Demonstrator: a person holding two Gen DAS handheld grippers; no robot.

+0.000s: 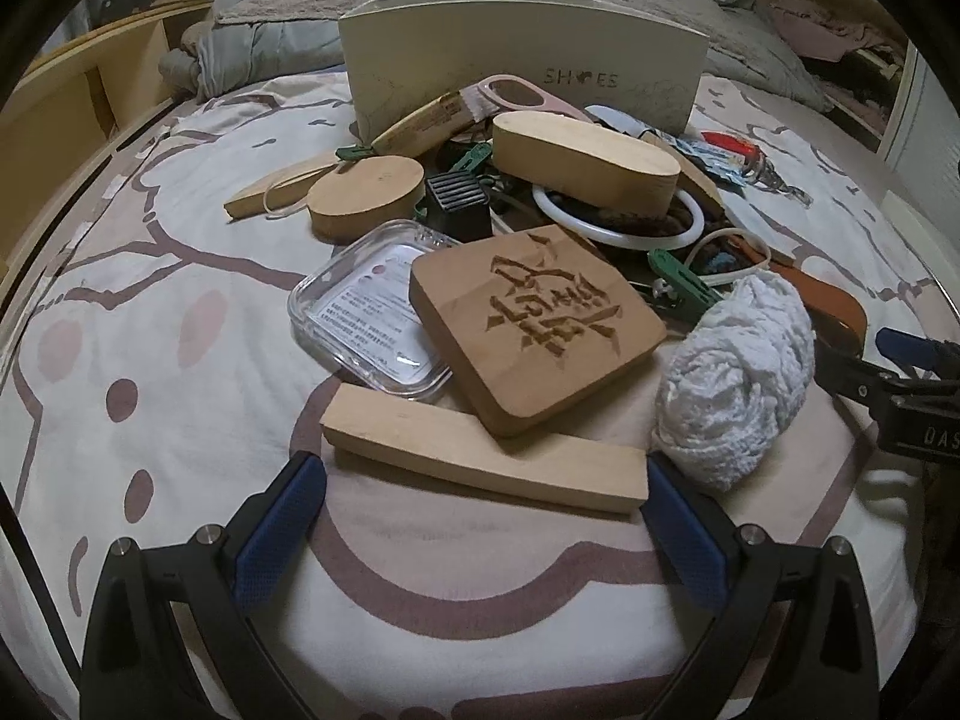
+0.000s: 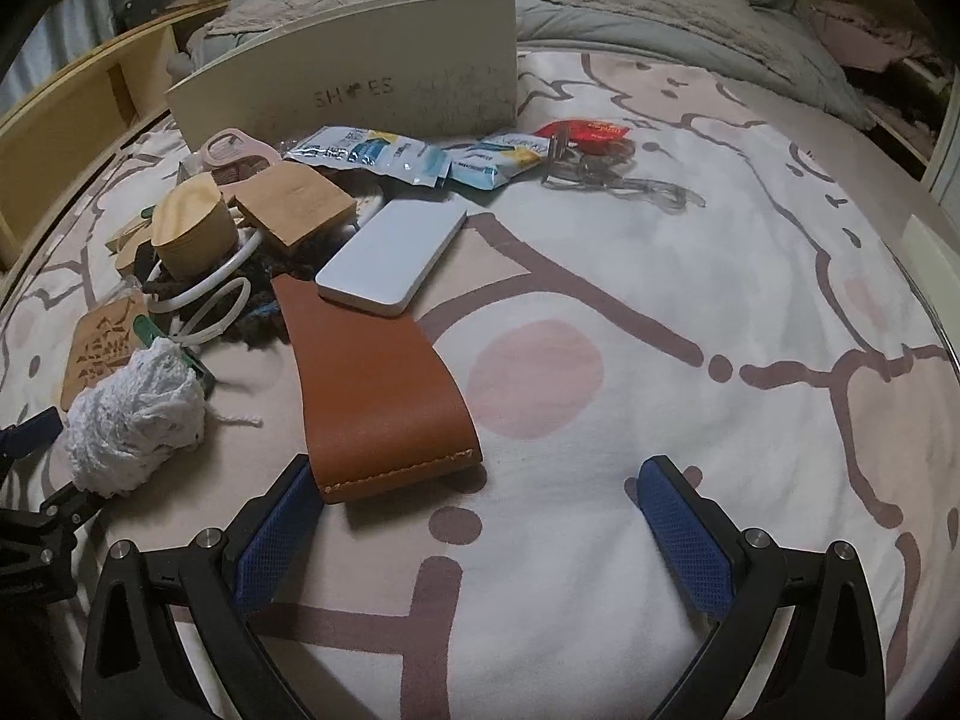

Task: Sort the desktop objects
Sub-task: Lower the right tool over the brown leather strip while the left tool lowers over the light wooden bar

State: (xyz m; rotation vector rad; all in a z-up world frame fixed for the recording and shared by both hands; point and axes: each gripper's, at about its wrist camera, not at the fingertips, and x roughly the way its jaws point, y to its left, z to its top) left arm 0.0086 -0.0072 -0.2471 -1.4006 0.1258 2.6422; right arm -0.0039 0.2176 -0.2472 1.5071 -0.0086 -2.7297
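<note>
Left gripper spread wide, its blue pads bracketing the ends of a long wooden bar lying on the patterned bedsheet; whether the pads actually touch it I cannot tell. Right gripper just as wide apart, nothing between the fingers, the left pad right beside the stitched end of a brown leather pouch.

Just past the bar, a carved square wooden block leans on it and on a clear plastic lid. A ball of white yarn sits to the right.

Further on, a white power bank rests on the pouch's far end. Deeper in the heap: a round wooden disc, an oval wooden block on a white ring, green clips.

At the back, blue snack packets and a cream shoe box standing upright.
</note>
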